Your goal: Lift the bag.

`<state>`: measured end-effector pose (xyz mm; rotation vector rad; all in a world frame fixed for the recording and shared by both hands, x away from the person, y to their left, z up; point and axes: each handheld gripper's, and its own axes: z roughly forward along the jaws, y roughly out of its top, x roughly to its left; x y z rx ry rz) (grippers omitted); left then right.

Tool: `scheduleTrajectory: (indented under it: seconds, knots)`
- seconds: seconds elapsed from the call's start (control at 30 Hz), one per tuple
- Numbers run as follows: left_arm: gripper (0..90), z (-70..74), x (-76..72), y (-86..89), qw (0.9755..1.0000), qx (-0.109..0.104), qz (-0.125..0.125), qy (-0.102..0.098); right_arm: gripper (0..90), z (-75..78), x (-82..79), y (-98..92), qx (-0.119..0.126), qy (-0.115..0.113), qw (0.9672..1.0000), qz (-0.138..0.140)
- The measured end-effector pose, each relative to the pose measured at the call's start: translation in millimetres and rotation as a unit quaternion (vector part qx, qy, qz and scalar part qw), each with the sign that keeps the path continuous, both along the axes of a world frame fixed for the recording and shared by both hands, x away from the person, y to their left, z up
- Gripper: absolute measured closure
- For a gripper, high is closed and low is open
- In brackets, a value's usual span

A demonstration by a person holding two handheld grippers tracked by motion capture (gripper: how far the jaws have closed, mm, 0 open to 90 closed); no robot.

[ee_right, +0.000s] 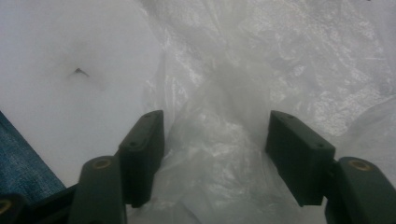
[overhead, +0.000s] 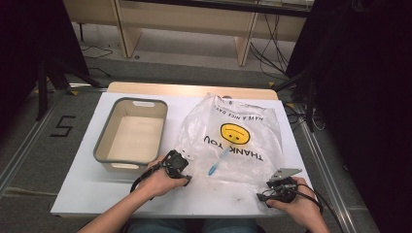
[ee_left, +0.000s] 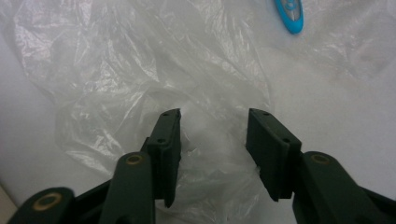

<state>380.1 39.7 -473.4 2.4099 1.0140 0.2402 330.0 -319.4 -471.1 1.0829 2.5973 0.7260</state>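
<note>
High view: clear smiley-print plastic bag (overhead: pixel 233 141) lay crumpled across frame centre on white table (overhead: pixel 82 189), blue toothbrush (overhead: pixel 217 161) inside. Left gripper (overhead: pixel 180 167) and right gripper (overhead: pixel 272 187) both gaped around bag folds, unclamped. Likely grasp step; next, pinch film firmly.

Crinkled, glossy clear-plastic bag (overhead: pixel 233 131) — matt tabletop (overhead: pixel 87 189)
</note>
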Motion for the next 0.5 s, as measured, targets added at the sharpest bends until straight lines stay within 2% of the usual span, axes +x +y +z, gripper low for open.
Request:
scheduleTrajectory:
  seconds: [0.17,0.27,0.5]
  knots:
    - [65.6,1.4,0.1,0.6,1.0000,0.007,0.003,0.005,53.4,0.9,0.3,-2.6,-0.001,-0.004,1.0000,-0.003]
    - [68.7,1.8,0.1,0.4,0.9999,0.010,0.004,0.007,63.8,1.8,0.9,-4.4,-0.001,-0.004,1.0000,-0.004]
    - [77.7,2.0,-0.9,-0.5,0.9999,0.011,-0.001,0.004,75.6,2.1,1.8,-6.7,0.001,-0.003,1.0000,-0.002]
